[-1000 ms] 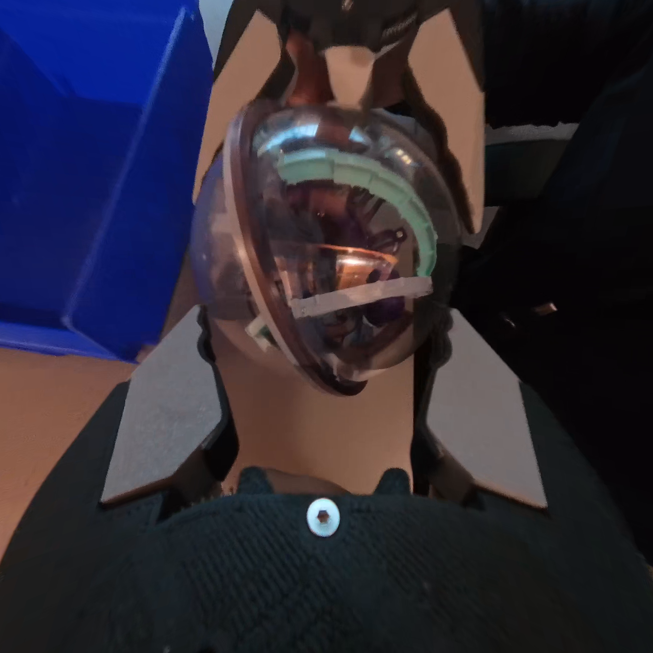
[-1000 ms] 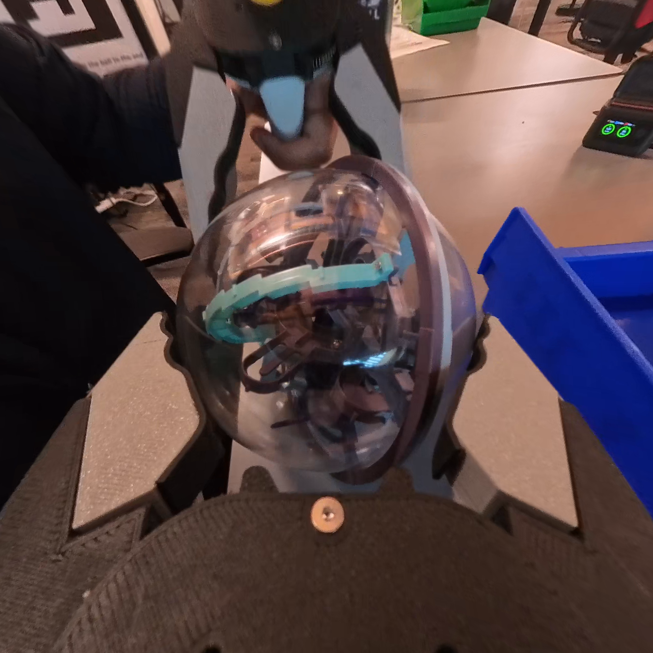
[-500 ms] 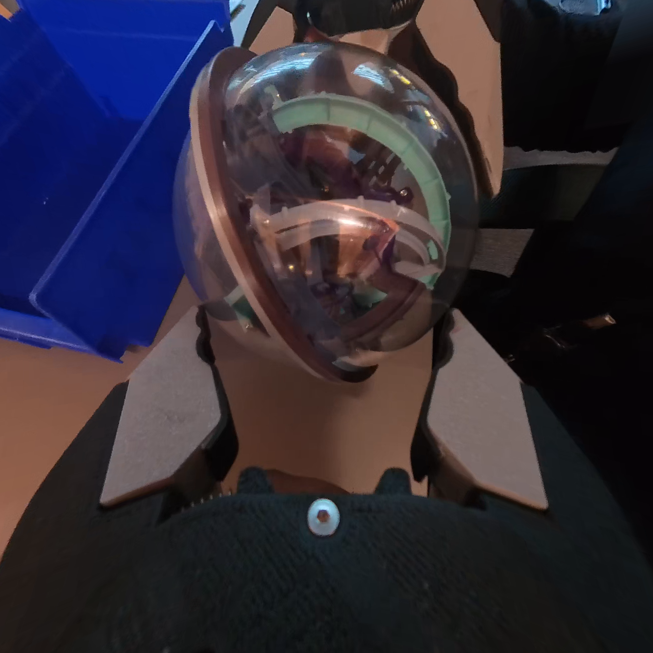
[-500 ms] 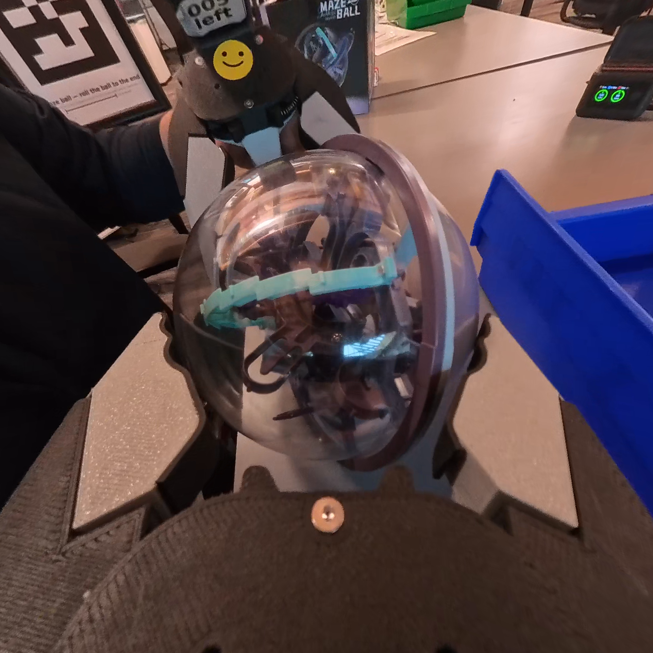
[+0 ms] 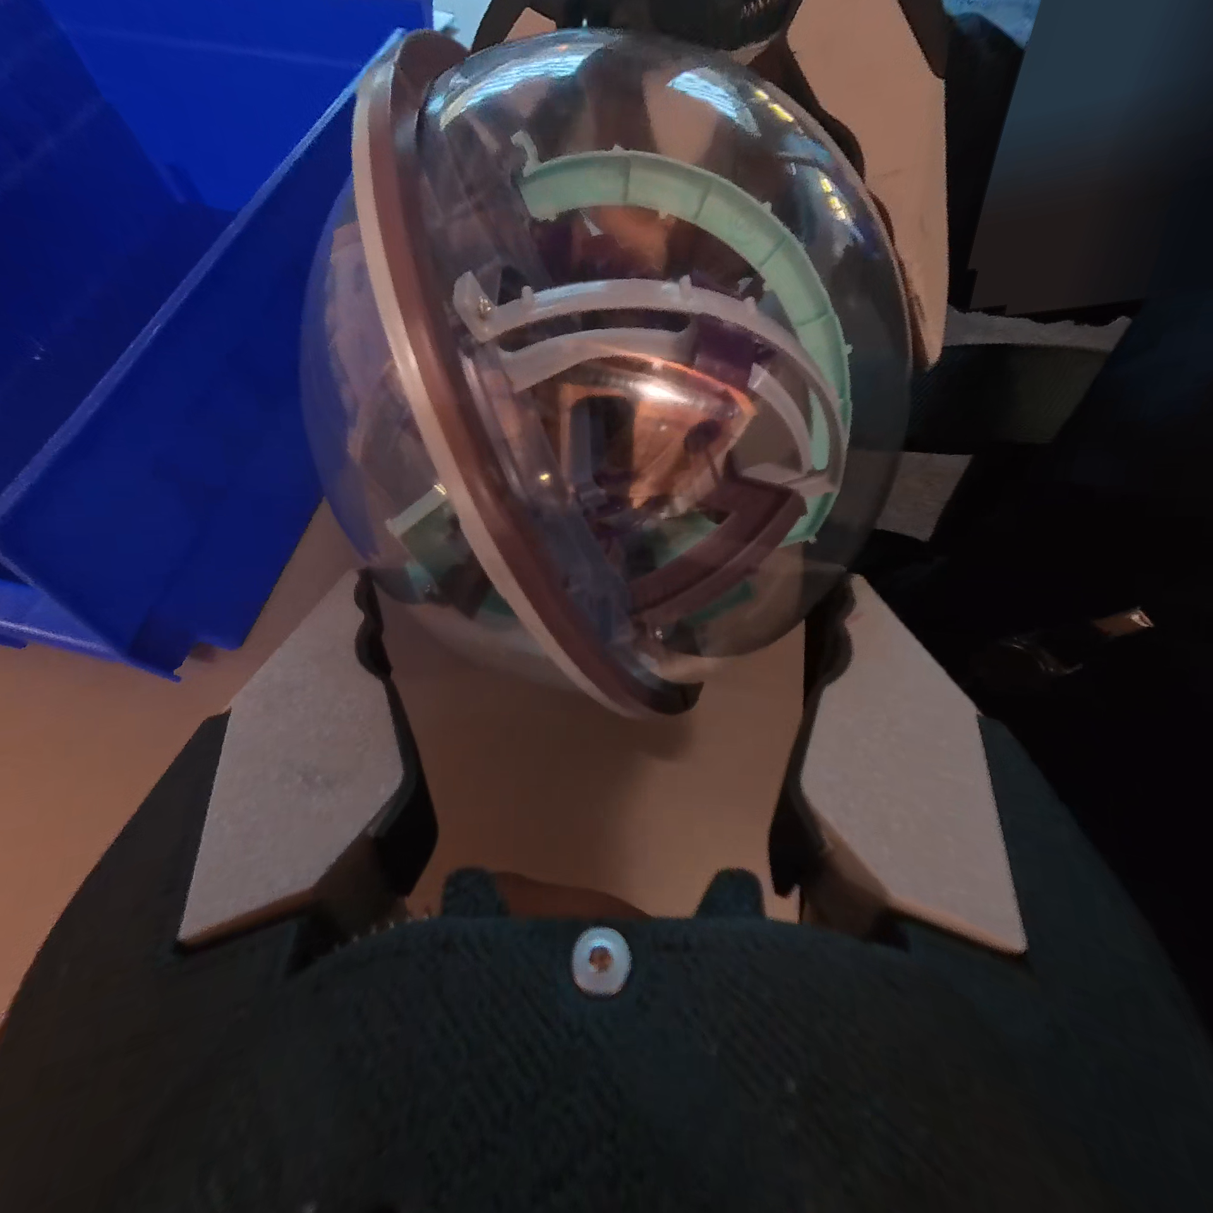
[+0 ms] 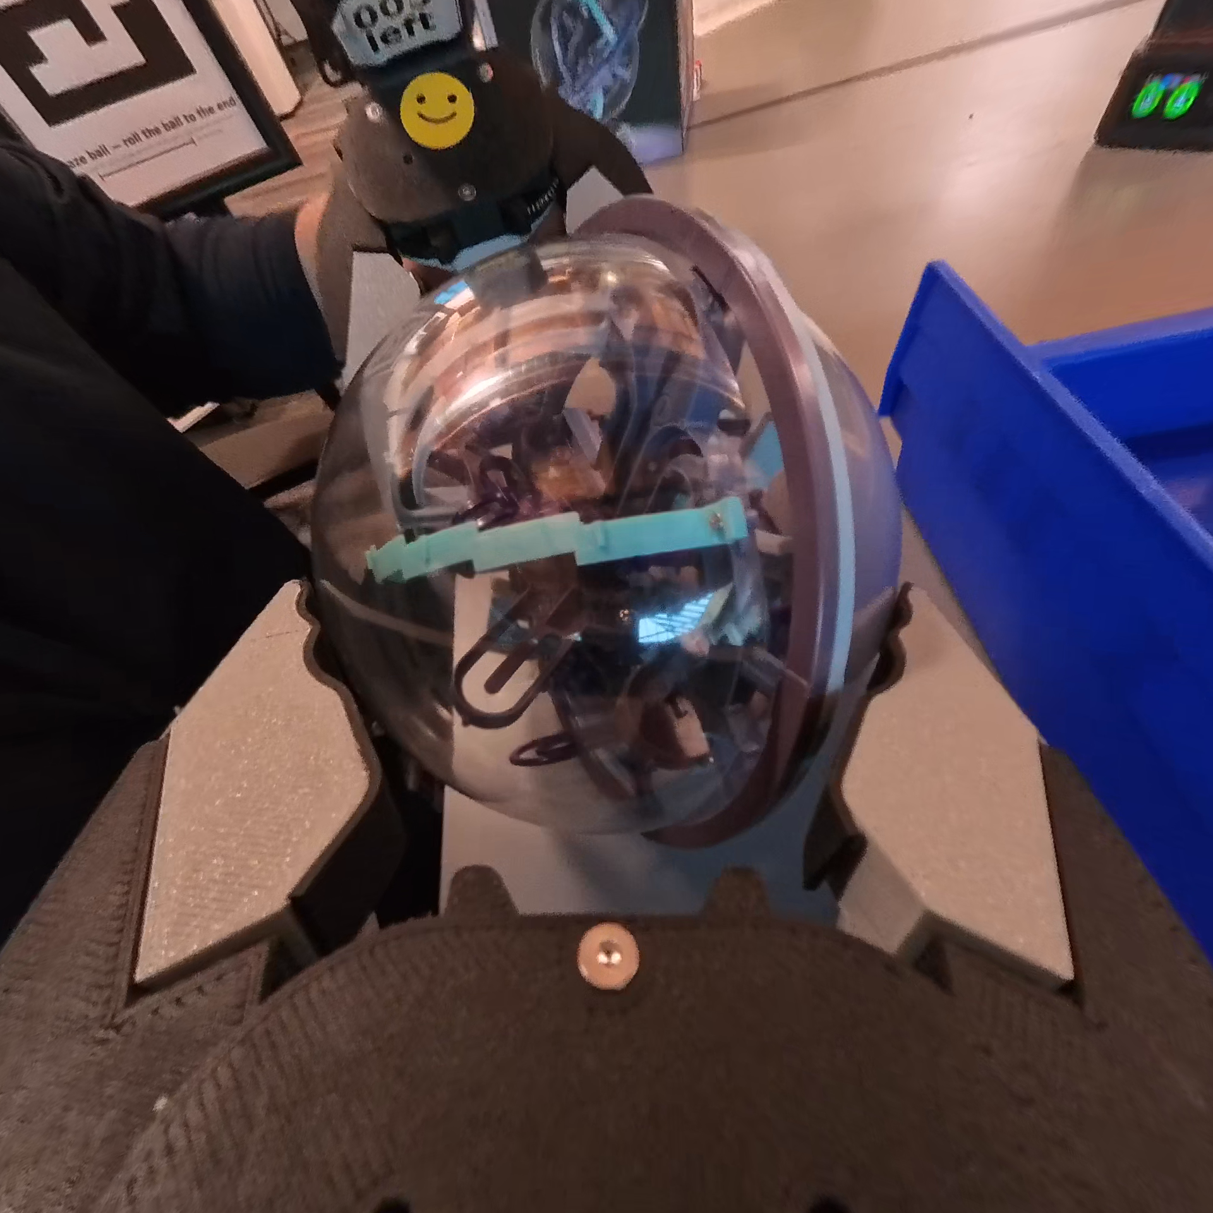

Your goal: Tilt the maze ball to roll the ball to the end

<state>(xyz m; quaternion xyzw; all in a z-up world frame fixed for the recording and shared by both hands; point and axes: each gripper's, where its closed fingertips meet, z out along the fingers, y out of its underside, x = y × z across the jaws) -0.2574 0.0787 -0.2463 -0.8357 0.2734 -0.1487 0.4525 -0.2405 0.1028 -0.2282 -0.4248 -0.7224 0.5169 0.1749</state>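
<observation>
The maze ball [image 5: 623, 367] is a clear sphere with a brown rim, teal, white and brown tracks inside. It is held in the air between both grippers. My left gripper [image 5: 607, 610] is shut on its lower part, both fingertips [image 5: 367, 610] against the shell. My right gripper [image 6: 607, 630] is shut on the maze ball [image 6: 591, 525] from the opposite side, fingertips [image 6: 315, 630] pressed on the shell. The left gripper's black body with a yellow sticker [image 6: 436, 108] shows beyond the ball. I cannot pick out the small ball on the tracks.
A blue bin [image 6: 1050, 525] stands close to the right of the ball; it also shows in the left wrist view [image 5: 164, 394]. A person's dark sleeve [image 6: 131, 295] is on the left. On the beige table [image 6: 853, 164] stand a framed sign [image 6: 118, 85], a box [image 6: 610, 65] and a device with green lights [image 6: 1168, 98].
Both grippers have turned the ball together: the teal track has swung from a sloping arc to nearly level in the right view. The left gripper's body has risen into view. Both grasps have held.
</observation>
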